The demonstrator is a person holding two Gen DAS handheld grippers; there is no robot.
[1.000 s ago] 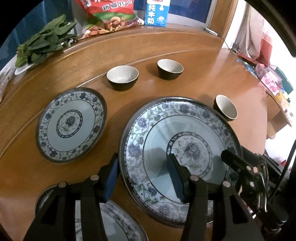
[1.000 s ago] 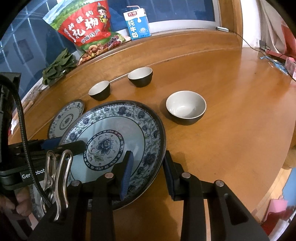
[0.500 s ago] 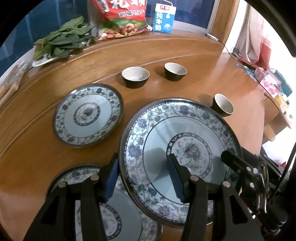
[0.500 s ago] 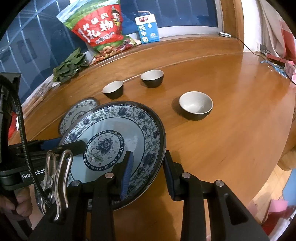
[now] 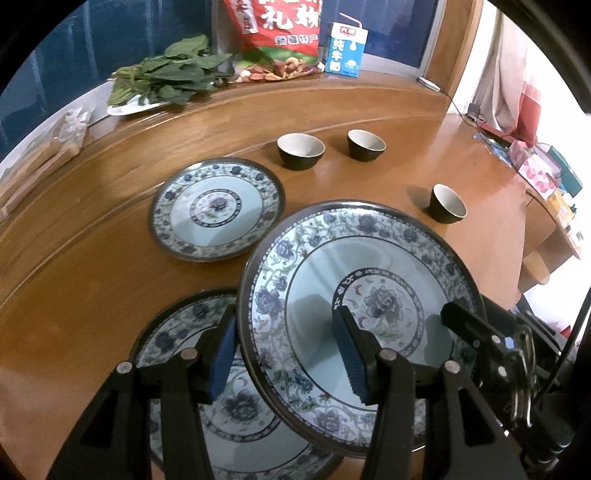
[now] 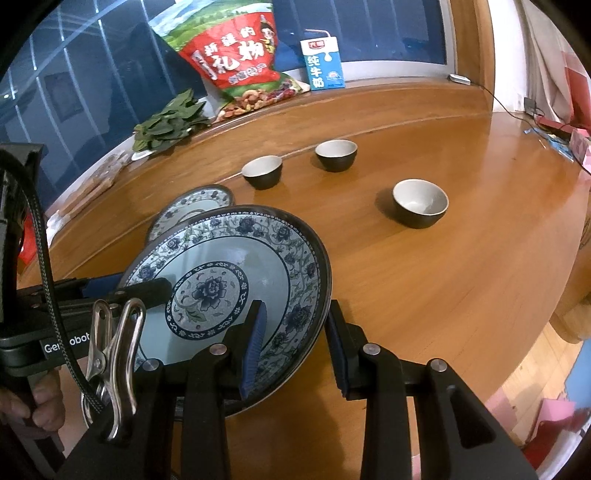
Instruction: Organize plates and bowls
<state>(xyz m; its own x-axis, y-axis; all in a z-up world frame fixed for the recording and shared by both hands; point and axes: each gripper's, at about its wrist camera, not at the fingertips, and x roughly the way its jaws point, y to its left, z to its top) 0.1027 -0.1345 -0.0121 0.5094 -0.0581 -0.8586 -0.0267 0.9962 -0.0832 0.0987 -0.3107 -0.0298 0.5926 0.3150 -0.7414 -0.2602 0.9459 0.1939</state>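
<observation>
Both grippers hold one large blue-and-white floral plate [image 5: 369, 295] above the wooden table [image 5: 92, 258]. My left gripper [image 5: 284, 350] is shut on its left rim; my right gripper [image 6: 295, 343] is shut on its right rim, where the plate [image 6: 221, 280] shows tilted. A second large plate [image 5: 192, 343] lies on the table under the held one. A smaller plate [image 5: 216, 208] lies farther back, also in the right wrist view [image 6: 192, 203]. Three dark bowls stand behind: two at the back [image 5: 301, 150] [image 5: 366, 144] and one to the right [image 5: 447, 204].
On the ledge behind stand a red snack bag [image 5: 280, 33], a milk carton [image 5: 345, 50] and leafy greens on a tray [image 5: 166, 77]. Boxes and clutter [image 5: 539, 173] sit at the table's far right edge. A hand [image 6: 29, 402] grips the left tool.
Both grippers have carried the large plate back toward me and up; the second large plate below has come further into view, and the bowls and small plate look farther away.
</observation>
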